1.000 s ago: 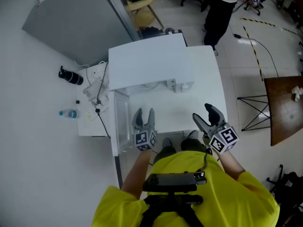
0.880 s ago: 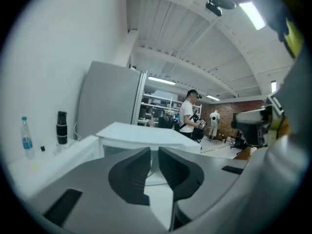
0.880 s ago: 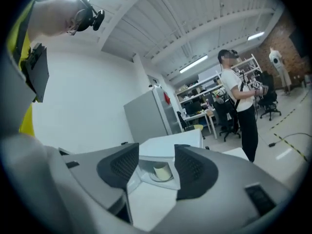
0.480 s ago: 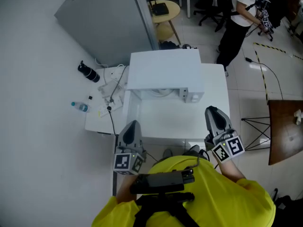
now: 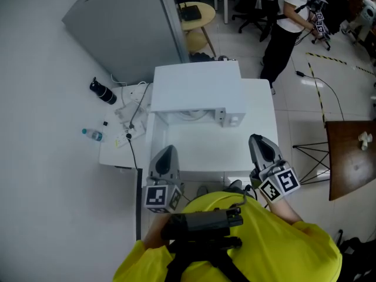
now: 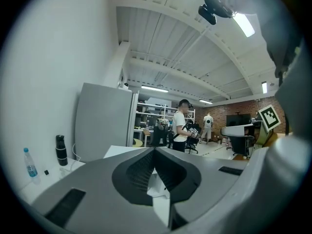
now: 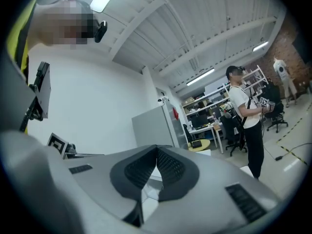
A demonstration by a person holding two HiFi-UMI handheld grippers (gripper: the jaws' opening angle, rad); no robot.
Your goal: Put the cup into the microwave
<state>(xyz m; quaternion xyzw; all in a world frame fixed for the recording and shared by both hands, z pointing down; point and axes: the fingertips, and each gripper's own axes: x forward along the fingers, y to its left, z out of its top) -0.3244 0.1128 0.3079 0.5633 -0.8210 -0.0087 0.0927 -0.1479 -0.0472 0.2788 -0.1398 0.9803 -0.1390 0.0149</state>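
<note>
The left tool hangs over the near edge of the white worktop, jaws pressed together on nothing. Ahead sits the white microwave. A pale round shape at its front opening may be the cup. The right tool is likewise closed and empty.

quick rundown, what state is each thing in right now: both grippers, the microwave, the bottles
left hand-held gripper: shut, empty
right hand-held gripper: shut, empty
microwave: door looks swung open, cavity showing
black flask: upright
water bottle: upright, capped
</note>
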